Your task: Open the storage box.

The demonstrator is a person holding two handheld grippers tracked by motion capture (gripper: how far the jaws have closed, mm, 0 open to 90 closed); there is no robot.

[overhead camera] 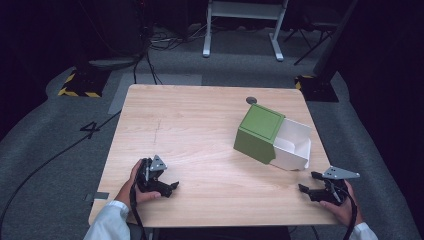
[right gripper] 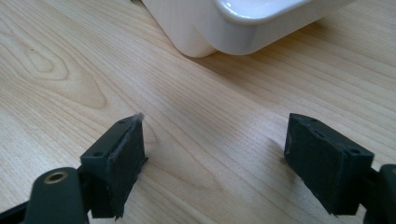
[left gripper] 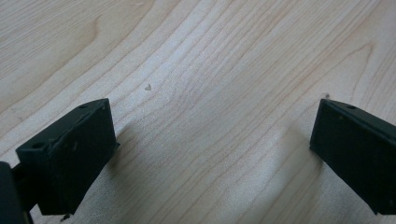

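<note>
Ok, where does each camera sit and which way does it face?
High view: above the near edge, facing forward and down on the light wooden table; forearms, left gripper, right gripper.
Left gripper view: on it, facing bare wood; open jaws.
Right gripper view: on it, facing the white plastic tub; open jaws.
Shared: tub, high and right.

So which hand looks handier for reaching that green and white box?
Probably the right gripper: it rests open close to the white tray of the box. The left gripper, also open, sits much farther across the table.
</note>
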